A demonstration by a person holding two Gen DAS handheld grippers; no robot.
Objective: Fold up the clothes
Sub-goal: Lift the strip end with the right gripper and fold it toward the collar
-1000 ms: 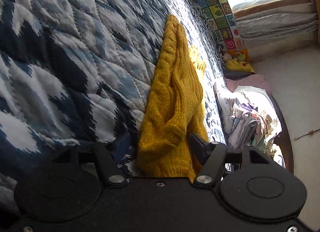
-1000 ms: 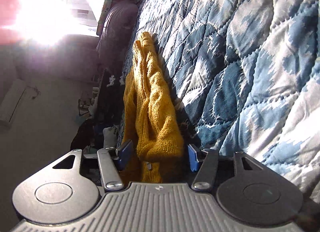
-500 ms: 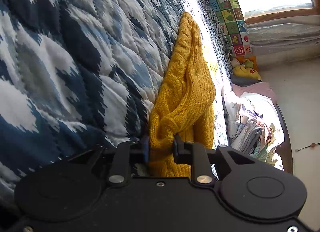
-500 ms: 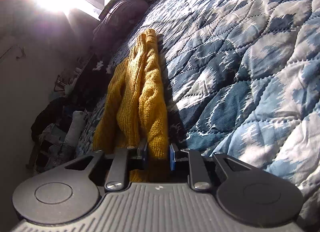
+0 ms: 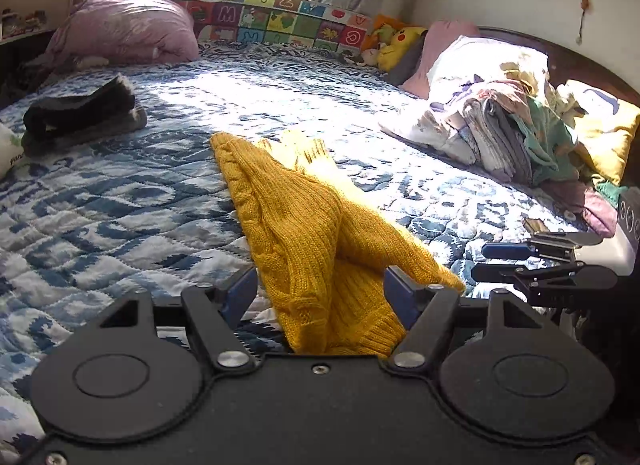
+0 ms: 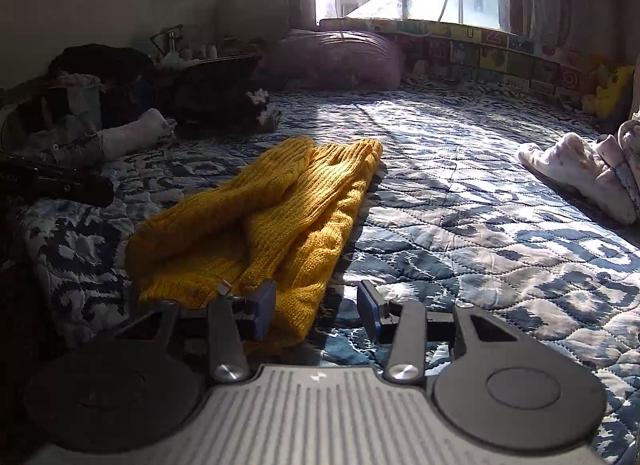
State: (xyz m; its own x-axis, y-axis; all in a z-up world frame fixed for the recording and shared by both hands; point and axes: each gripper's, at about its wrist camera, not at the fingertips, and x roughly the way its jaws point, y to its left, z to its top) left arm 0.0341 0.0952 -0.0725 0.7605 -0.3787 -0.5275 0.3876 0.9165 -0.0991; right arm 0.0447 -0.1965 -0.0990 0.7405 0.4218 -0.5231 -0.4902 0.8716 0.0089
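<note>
While both claws gape, yellow sweater (image 5: 312,233) on quilt (image 5: 120,205).

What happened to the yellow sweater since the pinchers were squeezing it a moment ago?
Both grippers let go. The left gripper and right gripper were pinched shut on the yellow sweater half a second ago; now their jaws stand open. The cameras, tipped sideways before, are level again. The sweater has stayed bunched on the blue quilt, and the stack of clothes has not moved.
</note>
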